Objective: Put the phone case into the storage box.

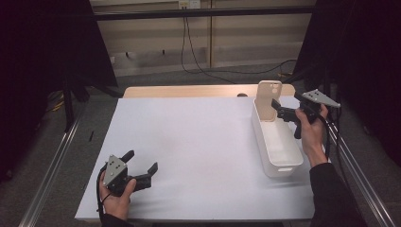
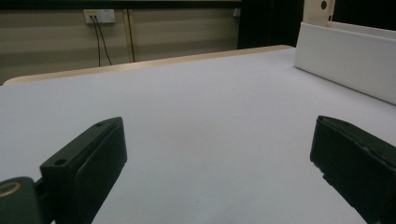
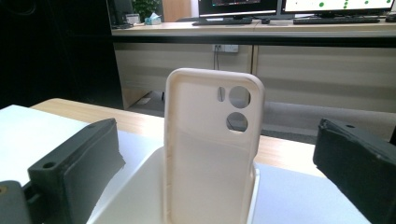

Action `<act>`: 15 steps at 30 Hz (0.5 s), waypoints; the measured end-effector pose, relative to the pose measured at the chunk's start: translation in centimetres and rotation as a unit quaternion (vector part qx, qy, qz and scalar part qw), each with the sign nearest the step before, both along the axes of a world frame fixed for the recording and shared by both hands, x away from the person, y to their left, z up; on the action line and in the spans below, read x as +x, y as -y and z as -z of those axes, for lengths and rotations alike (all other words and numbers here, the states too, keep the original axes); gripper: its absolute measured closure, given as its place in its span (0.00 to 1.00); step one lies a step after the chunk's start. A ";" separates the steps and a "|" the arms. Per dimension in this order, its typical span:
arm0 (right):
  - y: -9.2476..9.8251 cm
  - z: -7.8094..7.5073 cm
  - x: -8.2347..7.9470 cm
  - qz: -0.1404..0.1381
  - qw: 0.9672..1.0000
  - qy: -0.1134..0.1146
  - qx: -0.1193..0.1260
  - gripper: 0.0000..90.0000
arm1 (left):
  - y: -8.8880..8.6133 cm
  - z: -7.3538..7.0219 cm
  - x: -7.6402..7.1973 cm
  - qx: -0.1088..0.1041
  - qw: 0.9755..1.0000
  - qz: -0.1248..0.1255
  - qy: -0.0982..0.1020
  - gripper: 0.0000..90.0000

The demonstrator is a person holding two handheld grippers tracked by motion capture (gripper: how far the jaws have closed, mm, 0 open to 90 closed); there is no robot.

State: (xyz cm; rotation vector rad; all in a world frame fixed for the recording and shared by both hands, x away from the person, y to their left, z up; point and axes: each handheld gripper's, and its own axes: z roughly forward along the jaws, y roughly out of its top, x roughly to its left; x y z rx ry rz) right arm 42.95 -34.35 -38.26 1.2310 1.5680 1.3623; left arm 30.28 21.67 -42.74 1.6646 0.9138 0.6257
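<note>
A white sheet covers most of the tabletop (image 1: 189,142), and a long white bin (image 1: 276,142) stands along its right side, with a beige phone case (image 1: 268,100) propped upright inside at the bin's far end, leaning against the end wall. The right hand-held gripper (image 1: 279,109) is held just beside the case, its jaws spread wide and empty with the case standing between them in the right gripper view. The left hand-held gripper (image 1: 142,163) rests near the front left corner of the sheet, well apart from the bin, its jaws also wide open over bare sheet.
</note>
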 end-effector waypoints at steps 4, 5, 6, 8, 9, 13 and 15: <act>-0.4 -0.2 -0.6 -0.005 1.000 0.003 -0.002 0.00 | 0.0 0.0 0.1 -0.003 1.000 -0.004 0.000 0.04; -0.5 -0.3 -0.7 -0.007 1.000 0.004 -0.003 0.00 | 0.0 0.0 0.1 0.000 1.000 -0.004 0.001 0.04; -0.6 -0.4 -0.9 -0.007 1.000 0.004 -0.003 0.00 | 0.1 0.0 0.1 -0.003 1.000 -0.002 0.000 0.04; -0.7 -0.6 -1.1 -0.007 1.000 0.008 -0.005 0.00 | 0.1 0.1 0.1 -0.002 1.000 -0.003 0.000 0.04; -0.7 -0.7 -1.3 -0.007 1.000 0.008 -0.006 0.00 | 0.1 0.1 0.1 -0.002 1.000 -0.003 0.000 0.04; -0.5 -0.6 -1.7 -0.013 1.000 0.008 0.004 0.00 | 0.1 0.1 0.1 0.000 1.000 -0.004 0.001 0.04; -0.4 -0.3 -2.0 -0.013 1.000 0.008 0.005 0.00 | 0.1 0.0 0.0 0.001 1.000 -0.002 0.001 0.04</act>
